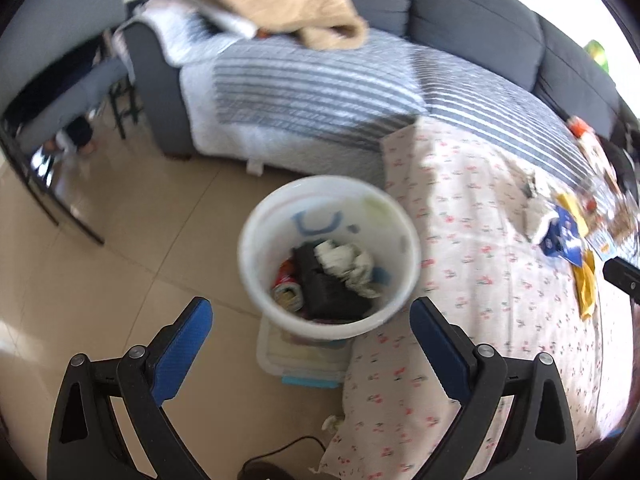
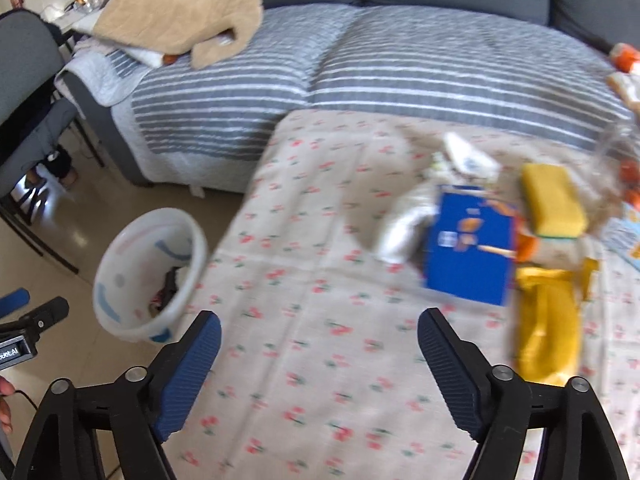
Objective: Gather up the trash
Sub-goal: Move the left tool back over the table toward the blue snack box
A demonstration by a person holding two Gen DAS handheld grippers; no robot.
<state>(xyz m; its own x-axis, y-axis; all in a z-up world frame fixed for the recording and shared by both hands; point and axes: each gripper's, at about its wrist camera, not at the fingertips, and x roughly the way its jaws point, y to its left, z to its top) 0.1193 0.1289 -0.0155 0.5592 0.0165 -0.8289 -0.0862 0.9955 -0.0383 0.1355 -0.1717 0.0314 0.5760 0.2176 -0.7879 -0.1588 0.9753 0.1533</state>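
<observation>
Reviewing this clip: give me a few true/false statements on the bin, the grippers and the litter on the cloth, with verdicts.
1. The white bin already holds trash. True.
2. The left gripper is shut on a wrapper. False: its jaws stand wide open and empty.
3. A blue box lies on the floral cloth. True.
4. The right gripper holds the yellow sponge. False: it is open and empty, and the sponge lies apart from it.
5. The bin stands on the sofa. False: it is off the cloth's edge, over the floor.
</observation>
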